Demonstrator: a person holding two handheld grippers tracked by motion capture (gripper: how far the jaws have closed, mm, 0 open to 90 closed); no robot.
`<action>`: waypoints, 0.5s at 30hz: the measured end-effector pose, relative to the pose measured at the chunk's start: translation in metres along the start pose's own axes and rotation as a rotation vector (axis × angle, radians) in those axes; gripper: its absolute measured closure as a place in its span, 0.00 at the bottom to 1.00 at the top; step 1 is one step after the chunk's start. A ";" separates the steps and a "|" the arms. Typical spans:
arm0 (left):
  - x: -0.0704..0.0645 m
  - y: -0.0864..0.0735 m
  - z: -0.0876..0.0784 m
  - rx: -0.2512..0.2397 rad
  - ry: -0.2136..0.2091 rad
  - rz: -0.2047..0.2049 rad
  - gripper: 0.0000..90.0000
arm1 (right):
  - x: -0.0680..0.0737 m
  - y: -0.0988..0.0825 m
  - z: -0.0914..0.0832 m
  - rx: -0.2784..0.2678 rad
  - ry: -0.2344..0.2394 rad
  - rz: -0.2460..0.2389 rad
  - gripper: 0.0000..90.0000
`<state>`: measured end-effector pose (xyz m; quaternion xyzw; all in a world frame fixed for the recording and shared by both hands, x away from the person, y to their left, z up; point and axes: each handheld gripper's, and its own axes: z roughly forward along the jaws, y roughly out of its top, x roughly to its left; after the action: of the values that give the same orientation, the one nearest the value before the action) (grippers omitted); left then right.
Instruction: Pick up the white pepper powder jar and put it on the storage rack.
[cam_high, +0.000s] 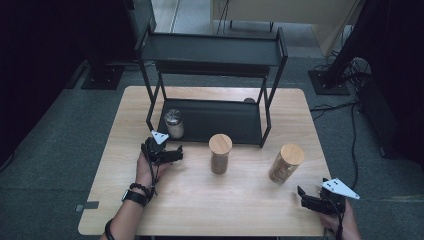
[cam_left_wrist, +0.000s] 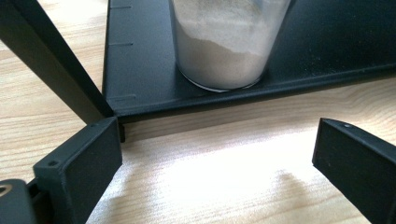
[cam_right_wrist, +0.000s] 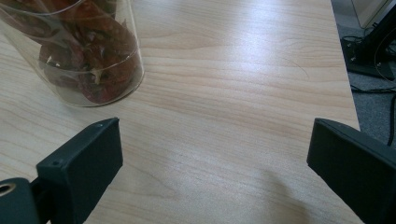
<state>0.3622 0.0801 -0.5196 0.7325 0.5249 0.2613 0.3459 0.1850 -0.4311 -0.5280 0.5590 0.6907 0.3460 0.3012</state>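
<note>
A small glass jar (cam_high: 174, 123) of white powder with a metal lid stands on the left end of the black rack's lower shelf (cam_high: 220, 122). My left gripper (cam_high: 172, 150) rests on the table just in front of it, open; the left gripper view has the jar (cam_left_wrist: 219, 51) a short way beyond the empty jaws (cam_left_wrist: 217, 144). Two wooden-lidded jars stand on the table: one in the middle (cam_high: 220, 153), one to the right (cam_high: 285, 163). My right gripper (cam_high: 304, 196) lies near the front right corner, open and empty (cam_right_wrist: 215, 149), with the red-filled jar (cam_right_wrist: 88, 60) ahead to its left.
The two-tier black rack (cam_high: 212, 50) stands at the back of the wooden table (cam_high: 200, 205); its front left leg (cam_left_wrist: 51, 65) is close beside my left jaw. The table's right edge (cam_right_wrist: 348, 88) is near my right gripper, with cables on the floor (cam_high: 345, 107) beyond.
</note>
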 end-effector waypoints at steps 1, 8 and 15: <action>0.000 -0.001 0.000 0.006 0.004 -0.002 0.02 | 0.000 0.000 0.000 0.000 0.000 0.000 0.04; 0.004 -0.004 -0.003 0.012 0.012 -0.003 0.02 | 0.000 0.000 0.000 -0.002 -0.002 0.000 0.04; 0.007 -0.008 -0.009 0.006 0.018 0.010 0.02 | 0.000 0.000 0.000 -0.001 -0.002 -0.003 0.04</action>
<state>0.3531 0.0904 -0.5201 0.7337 0.5252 0.2679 0.3377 0.1847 -0.4308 -0.5280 0.5581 0.6912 0.3451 0.3026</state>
